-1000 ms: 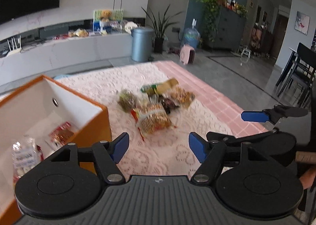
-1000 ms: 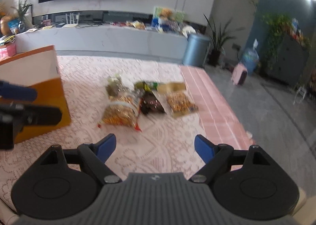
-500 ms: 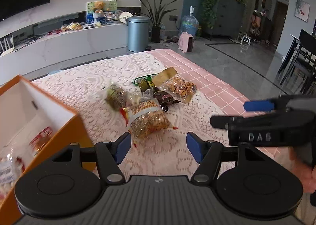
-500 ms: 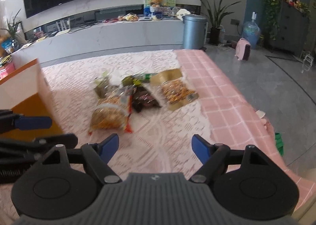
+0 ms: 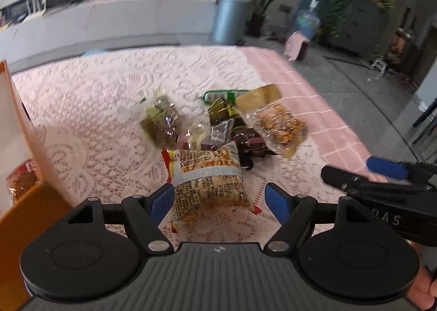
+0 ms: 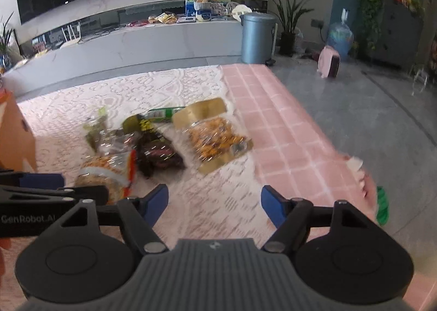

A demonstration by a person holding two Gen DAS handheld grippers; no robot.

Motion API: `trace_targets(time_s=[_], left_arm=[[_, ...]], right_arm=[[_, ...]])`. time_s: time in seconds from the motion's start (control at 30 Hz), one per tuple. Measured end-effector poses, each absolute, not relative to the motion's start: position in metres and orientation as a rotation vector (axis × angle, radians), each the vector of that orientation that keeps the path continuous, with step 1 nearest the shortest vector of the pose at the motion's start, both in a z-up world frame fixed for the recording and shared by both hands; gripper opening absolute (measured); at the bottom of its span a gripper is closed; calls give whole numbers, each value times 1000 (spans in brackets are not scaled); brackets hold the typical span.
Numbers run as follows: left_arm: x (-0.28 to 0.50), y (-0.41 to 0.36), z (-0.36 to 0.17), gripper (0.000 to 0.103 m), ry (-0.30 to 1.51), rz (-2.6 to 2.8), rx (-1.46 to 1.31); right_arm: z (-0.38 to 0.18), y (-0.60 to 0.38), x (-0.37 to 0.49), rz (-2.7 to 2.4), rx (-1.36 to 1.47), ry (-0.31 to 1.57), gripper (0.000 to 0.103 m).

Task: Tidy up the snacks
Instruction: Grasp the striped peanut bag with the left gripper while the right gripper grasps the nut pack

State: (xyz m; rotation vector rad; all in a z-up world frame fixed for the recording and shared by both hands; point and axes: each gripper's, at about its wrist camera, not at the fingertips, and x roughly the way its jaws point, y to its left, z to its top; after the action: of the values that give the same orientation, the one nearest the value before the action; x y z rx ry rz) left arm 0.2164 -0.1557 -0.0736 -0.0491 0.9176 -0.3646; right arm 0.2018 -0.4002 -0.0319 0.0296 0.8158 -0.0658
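Note:
Several snack packets lie in a heap on the lace tablecloth. Nearest my left gripper is a clear packet of orange crackers, which sits between its open blue pads. Behind it are a greenish packet, a dark packet, a green tube and a gold-topped nut packet. My right gripper is open and empty, short of the nut packet and the dark packet. The cracker packet lies at its left, beside the left gripper's fingers. An orange box stands at the left with a red snack inside.
The pink table's right edge drops to a grey floor. A grey bin, plants and a long white counter stand behind the table. The right gripper's fingers reach in from the right of the left wrist view.
My left gripper has moved forward and down, so the cracker packet now sits between its pads. My right gripper has moved closer to the heap. Both stay open.

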Motion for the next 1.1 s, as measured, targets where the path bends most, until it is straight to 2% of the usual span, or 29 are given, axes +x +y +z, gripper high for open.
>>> trace_targets(time_s=[0.17, 0.3, 0.47, 0.63, 0.77, 0.87, 1.1], left_arm=[[228, -160, -83, 91, 958, -309, -44], [239, -161, -90, 94, 986, -268, -49], [251, -159, -103, 94, 1043, -239, -89], [248, -164, -106, 94, 1009, -232, -47], [246, -168, -105, 83, 986, -231, -39], [246, -170, -105, 79, 977, -227, -25], [244, -174, -104, 72, 971, -224, 2]], right_arm=[[-44, -405, 231, 4, -71, 741, 84], [-63, -407, 255, 55, -114, 729, 85], [-78, -418, 275, 86, -130, 676, 95], [-93, -428, 292, 107, -96, 693, 93], [-99, -427, 300, 152, -84, 700, 84], [-104, -422, 306, 166, -105, 715, 81], [-114, -423, 310, 138, -120, 716, 83]])
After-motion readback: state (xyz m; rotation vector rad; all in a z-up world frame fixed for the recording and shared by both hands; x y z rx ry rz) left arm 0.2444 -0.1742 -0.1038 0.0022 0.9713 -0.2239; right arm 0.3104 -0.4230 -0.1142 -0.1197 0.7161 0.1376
